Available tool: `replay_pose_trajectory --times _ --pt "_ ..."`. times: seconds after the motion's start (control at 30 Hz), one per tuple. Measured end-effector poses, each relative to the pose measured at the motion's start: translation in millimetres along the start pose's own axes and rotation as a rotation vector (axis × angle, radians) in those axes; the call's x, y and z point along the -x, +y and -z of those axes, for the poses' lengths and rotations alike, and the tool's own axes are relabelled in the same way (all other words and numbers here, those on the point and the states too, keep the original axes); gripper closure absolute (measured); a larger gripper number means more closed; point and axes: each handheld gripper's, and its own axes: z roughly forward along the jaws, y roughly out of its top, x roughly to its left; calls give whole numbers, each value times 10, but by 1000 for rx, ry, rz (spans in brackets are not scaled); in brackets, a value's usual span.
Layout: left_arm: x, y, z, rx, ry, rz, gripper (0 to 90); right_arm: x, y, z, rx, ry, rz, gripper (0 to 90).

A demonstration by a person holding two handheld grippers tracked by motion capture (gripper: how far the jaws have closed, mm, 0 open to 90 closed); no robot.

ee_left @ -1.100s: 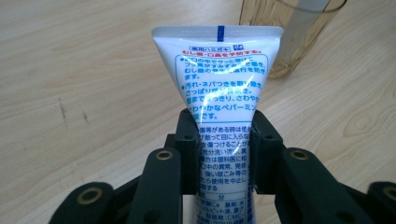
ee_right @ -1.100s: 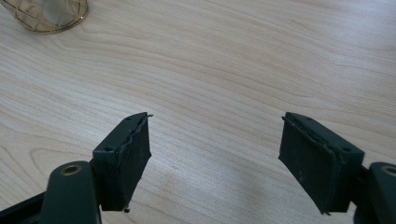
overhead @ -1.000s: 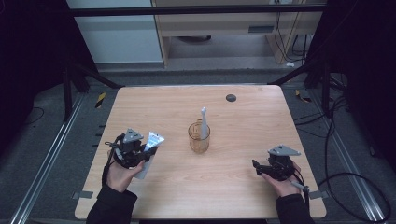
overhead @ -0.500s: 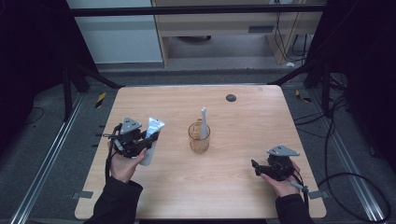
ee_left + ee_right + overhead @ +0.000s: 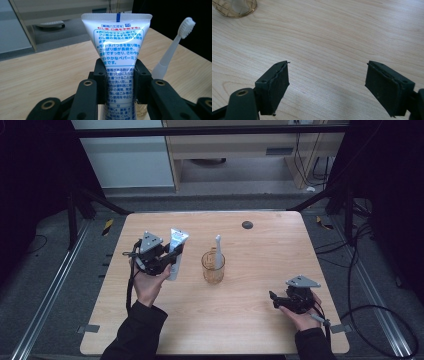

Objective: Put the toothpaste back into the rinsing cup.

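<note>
While sitting bare, bench (image 5: 250,320) is carrying cup (image 5: 213,268) at centre; left gripper (image 5: 170,257) at 9 o'clock is clamping toothpaste tube (image 5: 176,251) upright, likely for cupping beside toothbrush (image 5: 218,251); right gripper (image 5: 274,299) at 4 o'clock is resting jaws apart, holding nothing.

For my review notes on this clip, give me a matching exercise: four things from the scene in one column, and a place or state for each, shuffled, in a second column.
Things:
1. toothpaste tube
2. toothbrush
3. right gripper
4. glass cup

Places or states:
A. jaws wide apart over bare table
B. clamped between the left gripper's jaws
C. stands on the table's middle
D. stands head up in the cup

Pairs: 1-B, 2-D, 3-A, 4-C
</note>
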Motion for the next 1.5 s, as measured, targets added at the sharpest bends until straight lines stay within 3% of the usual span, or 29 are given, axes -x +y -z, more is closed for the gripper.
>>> replay_pose_trajectory --times 0.2,0.77,1.5 --pt "31 67 -102 63 0 5 692 0 -6 -13 -3 -1 7 190" --pt "133 112 -397 153 -26 41 692 3 -14 -30 -6 -2 14 189" --pt "319 134 -770 193 -68 48 691 8 -27 -36 -2 1 9 190"
